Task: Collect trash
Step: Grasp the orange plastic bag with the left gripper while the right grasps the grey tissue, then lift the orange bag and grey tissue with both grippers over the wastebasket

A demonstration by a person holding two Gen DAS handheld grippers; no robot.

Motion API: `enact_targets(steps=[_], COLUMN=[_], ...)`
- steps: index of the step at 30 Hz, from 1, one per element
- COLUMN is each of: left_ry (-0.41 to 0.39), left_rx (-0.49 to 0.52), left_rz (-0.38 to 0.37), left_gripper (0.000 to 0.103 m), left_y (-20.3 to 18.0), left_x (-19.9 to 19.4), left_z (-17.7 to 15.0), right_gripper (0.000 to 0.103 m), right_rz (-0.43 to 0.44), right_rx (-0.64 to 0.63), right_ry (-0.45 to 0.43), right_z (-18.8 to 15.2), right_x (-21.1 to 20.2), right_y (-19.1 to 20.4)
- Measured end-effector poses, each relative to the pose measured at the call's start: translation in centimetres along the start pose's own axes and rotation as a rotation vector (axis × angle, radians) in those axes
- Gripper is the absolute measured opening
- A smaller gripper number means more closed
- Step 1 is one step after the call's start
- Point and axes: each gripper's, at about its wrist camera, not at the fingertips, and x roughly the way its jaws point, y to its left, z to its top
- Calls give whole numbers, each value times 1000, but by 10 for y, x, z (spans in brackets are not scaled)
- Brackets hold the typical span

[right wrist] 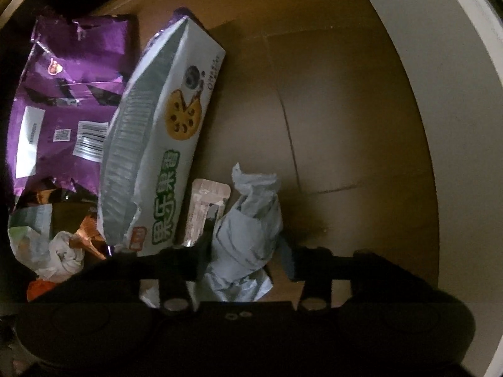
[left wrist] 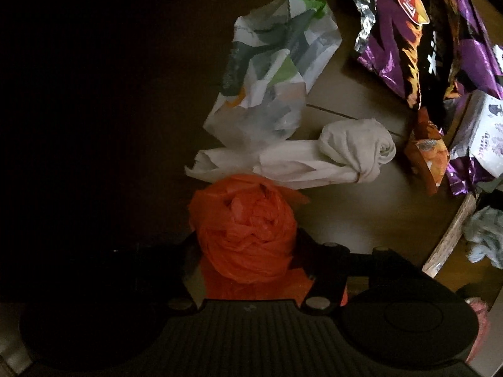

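1. The left gripper [left wrist: 246,251] is seen pointing straight down, its jaws brought in against both flanks of a balled orange plastic bag [left wrist: 245,229]. The bag fills the gap between them, so it is judged to be grasped, though the fingers themselves are lost in shadow.
2. The right gripper [right wrist: 243,251] is likewise aimed down, its jaws closed in around a crumpled pale blue wrapper [right wrist: 245,235]. The left finger is pressed against the wrapper; contact on the right side cannot be fully confirmed, but a grip is judged likely.
3. Just beyond the orange bag, a twisted white tissue [left wrist: 314,160] is lying, touching or nearly touching the bag's far edge. A crumpled white-and-green paper bag [left wrist: 270,72] is resting past that.
4. Beside the blue wrapper, a small clear sachet [right wrist: 206,210] and a long white biscuit pack [right wrist: 157,144] are seen, with a purple snack bag [right wrist: 63,94] further left. All of it is lying on a brown cardboard floor [right wrist: 345,110].
5. For a clean lift, both squeezes should be finished before anything is raised, since soft crumpled plastic can slip out of a light pinch.
6. The rise should be kept vertical, so the tissue and the sachet are not dragged along.
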Motion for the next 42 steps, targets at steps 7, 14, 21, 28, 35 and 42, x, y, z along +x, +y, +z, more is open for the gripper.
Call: enact_targets(steps=[7, 14, 21, 28, 35, 42], left_ry=[-28, -93, -150, -255, -379, -494], left_rx=[16, 40, 72, 117, 183, 232], left_rz=[-25, -61, -140, -177, -223, -277], left_gripper=[59, 59, 59, 59, 59, 59], left_y=[-5, -12, -3, 16, 40, 69], left_x=[-68, -186, -325, -456, -571, -672], left_z=[-7, -11, -18, -26, -36, -47], right_gripper=[31, 31, 31, 31, 31, 31], right_rz=[-21, 8, 35, 91, 144, 153], right_rx=[-73, -76, -123, -150, -222, -320], right_ry=[-18, -49, -138, -211, -284, -361], right_z=[-14, -16, -9, -12, -25, -41], right_x=[-54, -152, -282, -410, -519, -607], right_y=[15, 37, 68, 101, 149, 192])
